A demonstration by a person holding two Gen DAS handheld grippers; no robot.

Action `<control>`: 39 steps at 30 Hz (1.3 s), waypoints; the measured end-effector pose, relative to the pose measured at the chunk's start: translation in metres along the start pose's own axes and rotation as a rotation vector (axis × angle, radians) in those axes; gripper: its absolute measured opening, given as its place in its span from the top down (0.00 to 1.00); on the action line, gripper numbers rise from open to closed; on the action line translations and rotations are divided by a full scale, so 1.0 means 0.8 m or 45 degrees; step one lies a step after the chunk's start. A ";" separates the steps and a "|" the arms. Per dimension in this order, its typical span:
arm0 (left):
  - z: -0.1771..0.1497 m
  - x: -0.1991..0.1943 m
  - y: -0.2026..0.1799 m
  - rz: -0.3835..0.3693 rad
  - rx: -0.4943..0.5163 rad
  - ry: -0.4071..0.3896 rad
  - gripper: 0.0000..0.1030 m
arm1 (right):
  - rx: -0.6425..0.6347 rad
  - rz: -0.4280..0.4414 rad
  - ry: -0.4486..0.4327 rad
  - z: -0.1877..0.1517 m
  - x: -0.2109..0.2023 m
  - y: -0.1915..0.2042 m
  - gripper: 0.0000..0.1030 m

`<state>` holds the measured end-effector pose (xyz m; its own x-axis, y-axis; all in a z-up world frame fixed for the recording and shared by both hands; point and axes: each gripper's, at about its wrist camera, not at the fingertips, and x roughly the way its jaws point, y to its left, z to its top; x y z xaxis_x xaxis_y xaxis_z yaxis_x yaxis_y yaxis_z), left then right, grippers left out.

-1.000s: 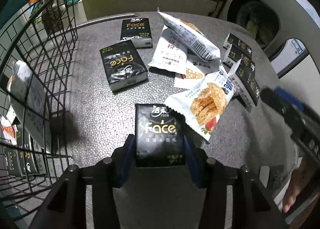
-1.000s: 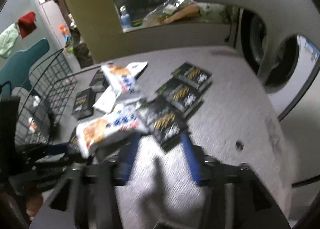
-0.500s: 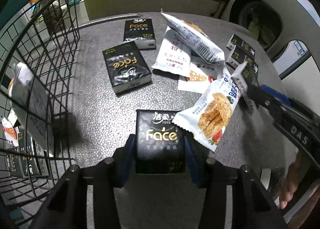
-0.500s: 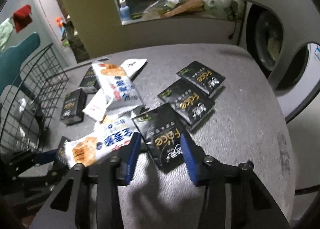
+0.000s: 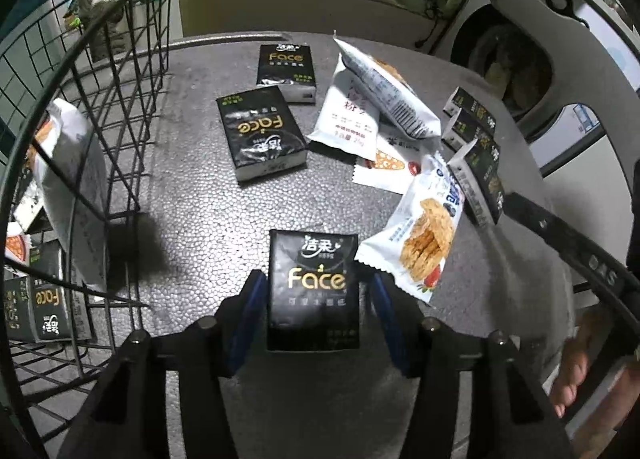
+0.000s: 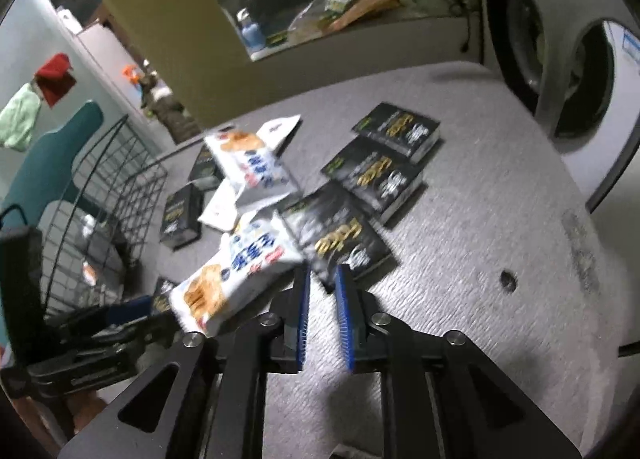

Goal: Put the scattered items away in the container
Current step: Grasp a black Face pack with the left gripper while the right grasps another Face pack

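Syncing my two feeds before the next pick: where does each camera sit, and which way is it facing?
Left wrist: on the left gripper, looking steeply down at the grey table; its opening jaws straddle a Face tissue pack, with the wire basket at left.
Right wrist: on the right gripper, looking down across the table toward the basket; its jaws are closing on a tilted tissue pack at its corner.
Shared: the cookie packet, the basket, and each view shows the other gripper.

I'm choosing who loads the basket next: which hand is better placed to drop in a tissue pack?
Left, probably: the left gripper straddles a tissue pack, jaws opening, beside the wire basket. The right gripper, jaws closing on the corner of another pack, sits farther away.
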<state>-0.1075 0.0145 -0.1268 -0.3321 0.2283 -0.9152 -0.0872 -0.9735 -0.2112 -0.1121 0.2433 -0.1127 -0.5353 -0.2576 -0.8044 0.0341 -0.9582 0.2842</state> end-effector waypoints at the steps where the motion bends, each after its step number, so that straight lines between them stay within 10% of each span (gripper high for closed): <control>1: 0.000 0.001 -0.001 0.014 0.007 0.004 0.41 | -0.005 -0.014 -0.004 0.004 0.003 -0.001 0.73; 21: -0.004 0.014 -0.025 0.170 0.083 0.006 0.50 | -0.082 -0.117 0.030 0.031 0.055 0.021 0.51; 27: -0.005 0.005 -0.017 0.125 0.065 0.011 0.50 | 0.023 -0.082 0.017 0.020 0.035 0.007 0.92; 39: -0.010 -0.031 -0.019 0.114 0.077 -0.028 0.50 | 0.083 0.001 0.053 -0.007 0.019 0.000 0.94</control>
<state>-0.0901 0.0236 -0.1037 -0.3612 0.1416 -0.9217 -0.1128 -0.9878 -0.1076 -0.1153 0.2388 -0.1279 -0.4996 -0.2647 -0.8248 -0.0216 -0.9481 0.3173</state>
